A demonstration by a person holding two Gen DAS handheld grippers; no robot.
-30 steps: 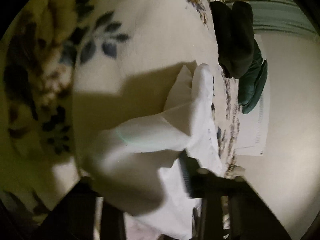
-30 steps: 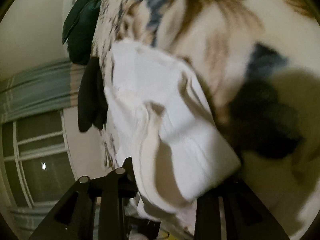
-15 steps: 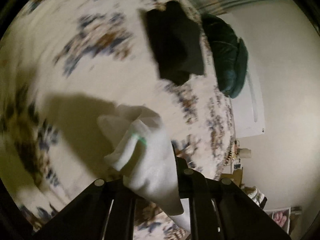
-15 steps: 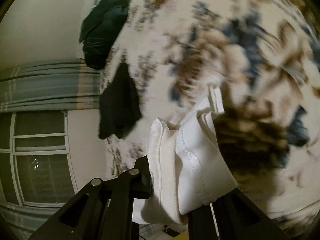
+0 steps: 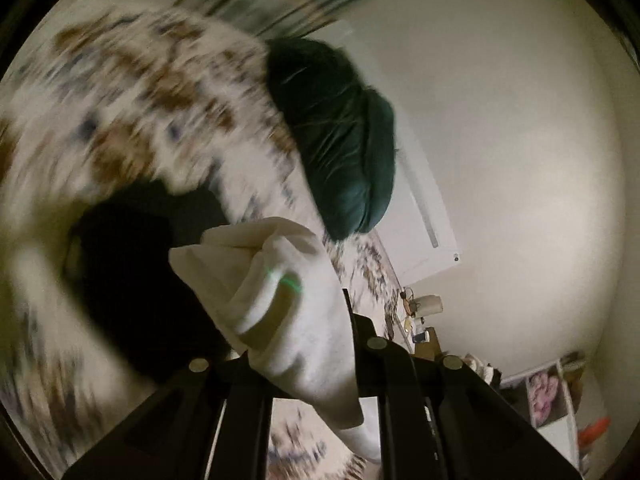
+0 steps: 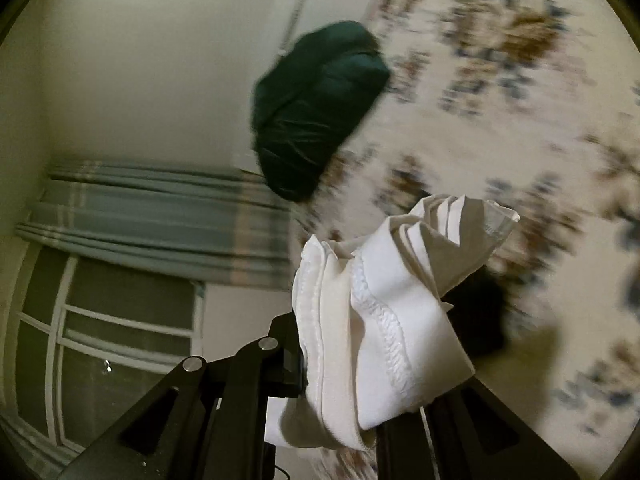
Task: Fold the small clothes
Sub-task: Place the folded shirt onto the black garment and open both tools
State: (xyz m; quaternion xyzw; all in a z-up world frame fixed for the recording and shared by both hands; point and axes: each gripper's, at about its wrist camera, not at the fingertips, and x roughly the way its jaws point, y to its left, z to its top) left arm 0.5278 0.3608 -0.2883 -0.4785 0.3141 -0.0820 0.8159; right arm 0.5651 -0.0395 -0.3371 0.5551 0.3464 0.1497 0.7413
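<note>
A white garment [image 5: 280, 300] hangs bunched between the black fingers of my left gripper [image 5: 304, 344], which is shut on it above the floral bedspread [image 5: 132, 92]. In the right wrist view the same white garment [image 6: 380, 320], with a stitched hem showing, is pinched in my right gripper [image 6: 344, 360], also shut on it. A dark black garment [image 5: 132, 272] lies on the bed just behind the cloth, and shows again as a black garment [image 6: 480, 320] partly hidden behind the white folds. Both views are tilted and blurred.
A dark green pillow [image 5: 340, 136] lies at the bed's edge near the wall, seen too as the green pillow [image 6: 316, 112]. Striped curtains [image 6: 160, 220] hang over a window [image 6: 100, 340]. A cluttered shelf [image 5: 552, 392] stands in the far corner.
Both grippers have lifted the white garment off the bedspread and carried it toward the black garment and green pillow. The cloth went from spread out to bunched in the jaws.
</note>
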